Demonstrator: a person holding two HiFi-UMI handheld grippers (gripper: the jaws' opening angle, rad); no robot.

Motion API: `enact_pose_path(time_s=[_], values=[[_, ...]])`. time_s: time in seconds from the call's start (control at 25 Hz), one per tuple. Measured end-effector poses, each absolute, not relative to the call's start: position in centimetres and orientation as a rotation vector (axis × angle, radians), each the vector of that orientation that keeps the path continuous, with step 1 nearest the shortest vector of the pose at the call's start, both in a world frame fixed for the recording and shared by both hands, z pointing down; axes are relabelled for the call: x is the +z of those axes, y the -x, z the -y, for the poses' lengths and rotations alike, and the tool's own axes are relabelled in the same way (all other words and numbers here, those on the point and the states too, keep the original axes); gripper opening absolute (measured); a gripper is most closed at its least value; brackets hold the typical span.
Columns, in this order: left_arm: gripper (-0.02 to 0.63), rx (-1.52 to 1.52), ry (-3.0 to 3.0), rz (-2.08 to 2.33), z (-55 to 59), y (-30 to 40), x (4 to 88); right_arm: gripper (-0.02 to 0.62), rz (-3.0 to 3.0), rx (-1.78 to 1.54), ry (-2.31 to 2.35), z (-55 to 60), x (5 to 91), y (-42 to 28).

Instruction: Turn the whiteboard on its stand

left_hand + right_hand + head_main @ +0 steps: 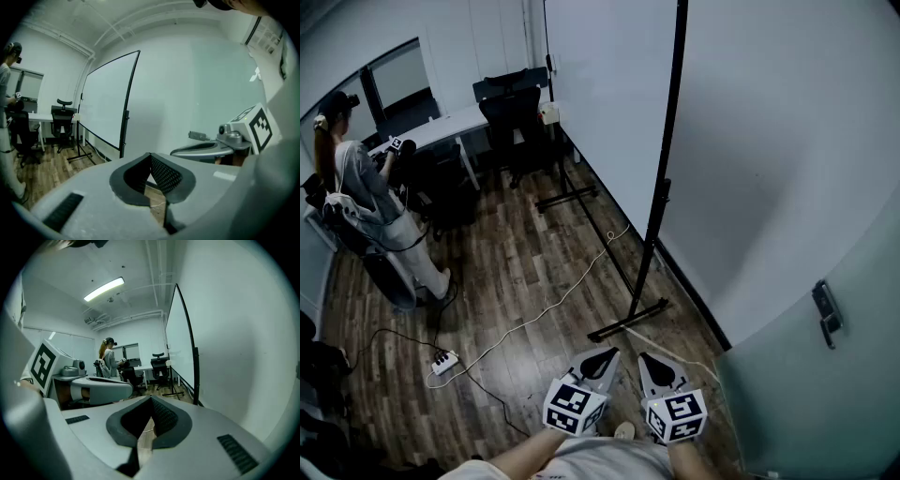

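The left gripper [602,360] and right gripper [656,364] are hovering, jaws shut and empty, well short of the whiteboard [609,94] by the wall. The head view alone is showing the stand's near foot [628,320]; the right gripper view alone is catching a ceiling light [104,288]

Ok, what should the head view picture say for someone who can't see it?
A tall whiteboard on a black stand stands by the white wall, on a wooden floor. At the bottom, the left gripper and right gripper point toward it, both shut and empty. A person stands by a desk, far left.
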State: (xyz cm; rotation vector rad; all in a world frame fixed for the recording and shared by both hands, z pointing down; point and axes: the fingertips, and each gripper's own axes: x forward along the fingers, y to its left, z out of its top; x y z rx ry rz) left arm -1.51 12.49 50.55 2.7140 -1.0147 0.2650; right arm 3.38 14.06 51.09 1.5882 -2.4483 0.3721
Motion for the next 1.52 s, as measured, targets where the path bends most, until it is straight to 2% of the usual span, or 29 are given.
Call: enact_pose_path(time_s=[0.88, 1.52], values=[[0.011, 0.256, -2.726, 0.976, -12.3, 5.5, 50.6, 0.006, 2.417, 0.446, -1.717, -14.0, 51.1, -0.8], [0.011, 0.274, -2.750, 0.963, -1.5, -0.4, 51.1, 0.006, 2.473, 0.405, -1.674, -2.2, 50.9, -5.9]])
